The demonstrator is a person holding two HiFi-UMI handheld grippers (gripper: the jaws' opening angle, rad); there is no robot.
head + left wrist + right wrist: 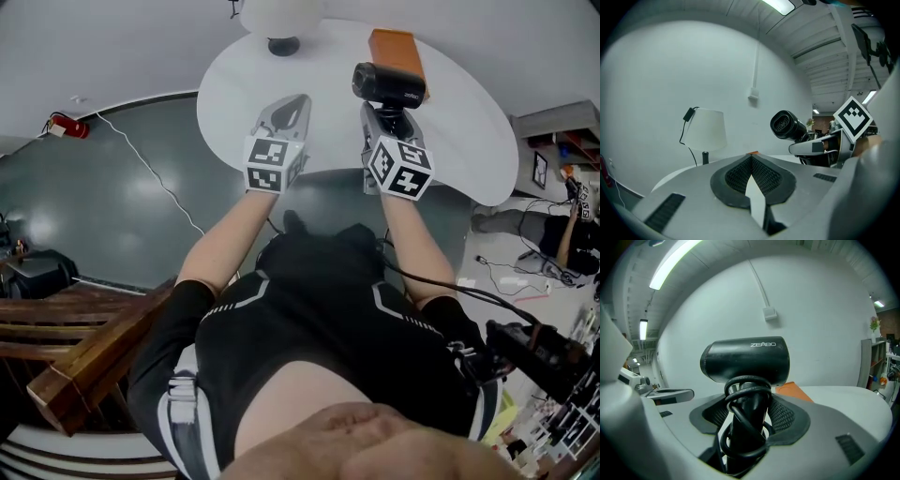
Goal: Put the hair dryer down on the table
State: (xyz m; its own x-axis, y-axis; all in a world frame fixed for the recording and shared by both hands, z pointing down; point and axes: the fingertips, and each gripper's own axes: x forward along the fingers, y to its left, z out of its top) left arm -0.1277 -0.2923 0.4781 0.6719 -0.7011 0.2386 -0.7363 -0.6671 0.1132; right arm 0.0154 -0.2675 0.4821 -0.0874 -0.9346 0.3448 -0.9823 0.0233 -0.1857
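A black hair dryer [386, 82] stands upright over the white round table [469, 122], its handle gripped by my right gripper [389, 114]. In the right gripper view the dryer [746, 359] fills the middle. Its cord is wound round the handle, and my right gripper [747, 413] is shut on that handle. My left gripper [293, 103] hovers beside it to the left, shut with nothing in it. In the left gripper view the pads of my left gripper [751, 161] meet, and the dryer [786, 125] shows to the right, nozzle end toward the camera.
A white lamp [279, 14] stands at the table's far edge, also seen in the left gripper view as a lamp [707, 129]. An orange box [396, 49] lies just behind the dryer. On the dark floor at left are wooden furniture [84, 347] and a red extinguisher [67, 125].
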